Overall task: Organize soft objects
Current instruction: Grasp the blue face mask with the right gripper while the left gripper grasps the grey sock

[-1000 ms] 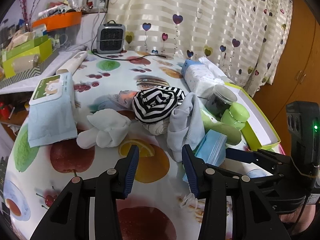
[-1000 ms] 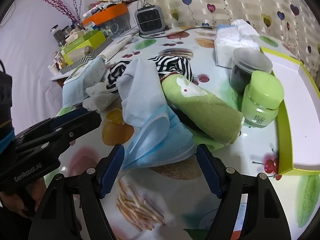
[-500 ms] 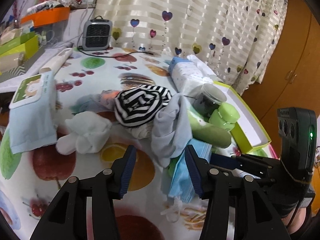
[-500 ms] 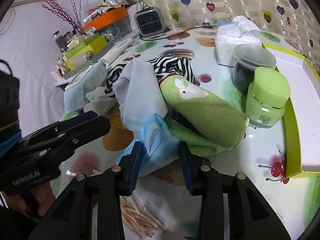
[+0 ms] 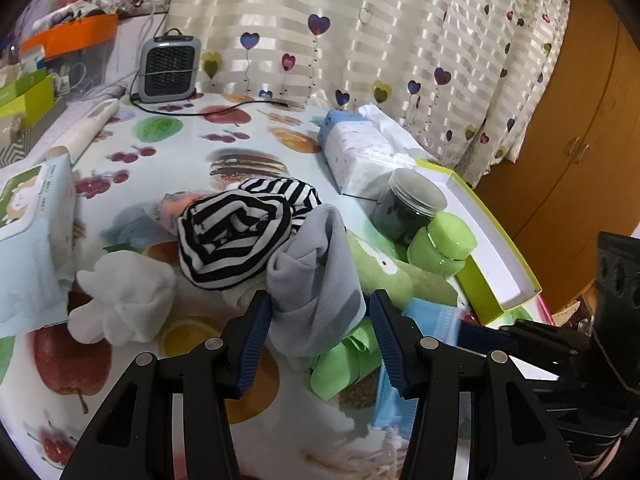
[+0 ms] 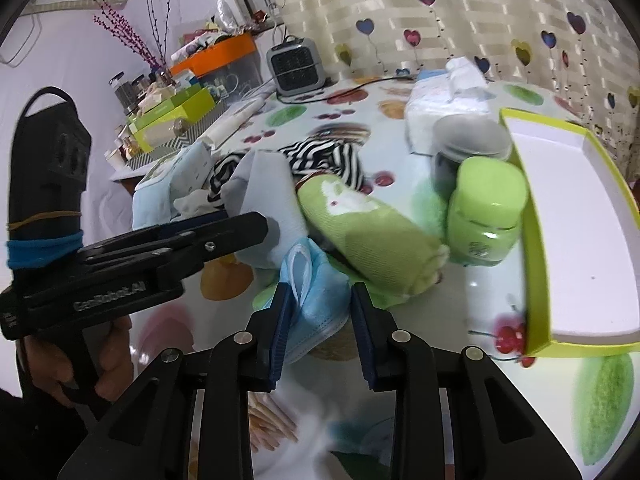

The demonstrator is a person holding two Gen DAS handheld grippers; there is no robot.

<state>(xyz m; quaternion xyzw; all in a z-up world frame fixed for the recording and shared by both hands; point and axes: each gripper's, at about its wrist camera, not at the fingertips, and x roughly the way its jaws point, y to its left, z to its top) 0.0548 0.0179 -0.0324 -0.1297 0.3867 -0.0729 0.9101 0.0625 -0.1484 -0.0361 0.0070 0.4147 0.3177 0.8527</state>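
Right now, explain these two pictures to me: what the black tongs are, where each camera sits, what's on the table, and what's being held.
No robot here: a person holds two hand grippers, each with a camera looking along its fingers. In the left one's view, the left gripper stands open around a grey cloth without gripping it. In the right one's view, the right gripper is closing on a blue face mask. The fruit-print table also holds a striped cloth, a green rolled towel, a white sock, a green jar and a tray.

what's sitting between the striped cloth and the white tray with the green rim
In the left wrist view, between the striped cloth and the tray stand a dark jar and a green bottle, with a rolled green towel lying just in front of them.
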